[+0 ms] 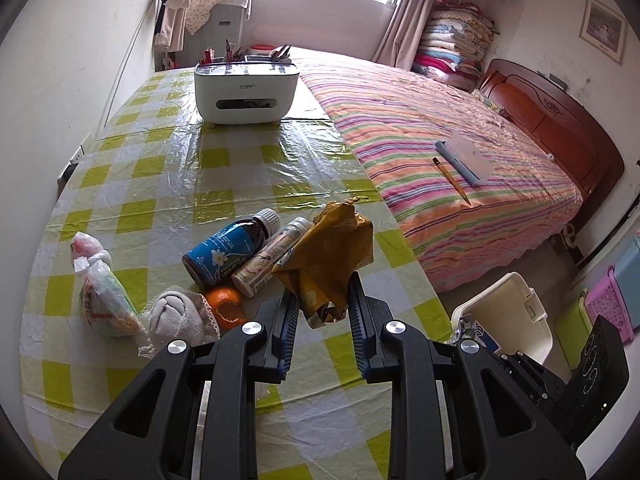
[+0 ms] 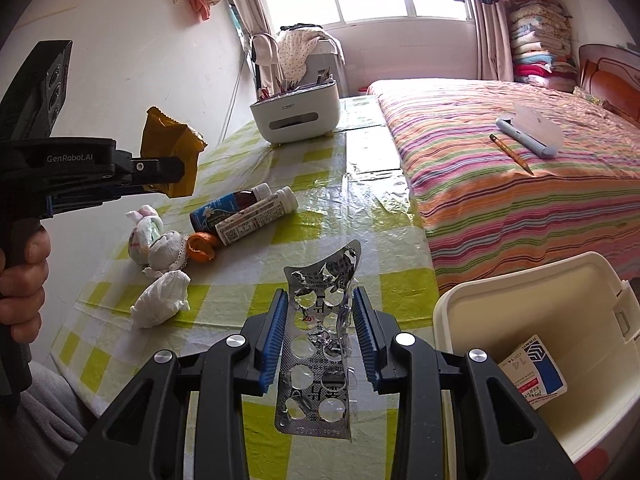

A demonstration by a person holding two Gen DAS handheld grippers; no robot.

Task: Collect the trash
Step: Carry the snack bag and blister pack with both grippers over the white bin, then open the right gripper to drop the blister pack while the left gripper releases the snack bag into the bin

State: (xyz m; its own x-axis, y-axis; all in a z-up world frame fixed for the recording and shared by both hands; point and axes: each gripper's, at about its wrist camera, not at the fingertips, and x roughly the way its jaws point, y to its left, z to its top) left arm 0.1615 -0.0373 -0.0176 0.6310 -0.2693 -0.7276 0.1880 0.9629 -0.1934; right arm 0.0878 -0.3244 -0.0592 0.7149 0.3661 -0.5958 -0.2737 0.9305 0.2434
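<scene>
The left gripper (image 1: 322,292) points downward over the checked table (image 1: 160,184), its jaws closed on a crumpled yellow wrapper (image 1: 332,252). A hand (image 2: 22,276) grasps its handle from below. The right gripper (image 2: 320,304), also tilted down, clamps an empty blister pack (image 2: 320,344) just beside the open white bin (image 2: 520,320).

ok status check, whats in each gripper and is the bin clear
Left gripper shut on yellow wrapper. Right gripper shut on empty blister pack. White bin open beside table, one card packet inside. Nothing blocking.
</scene>
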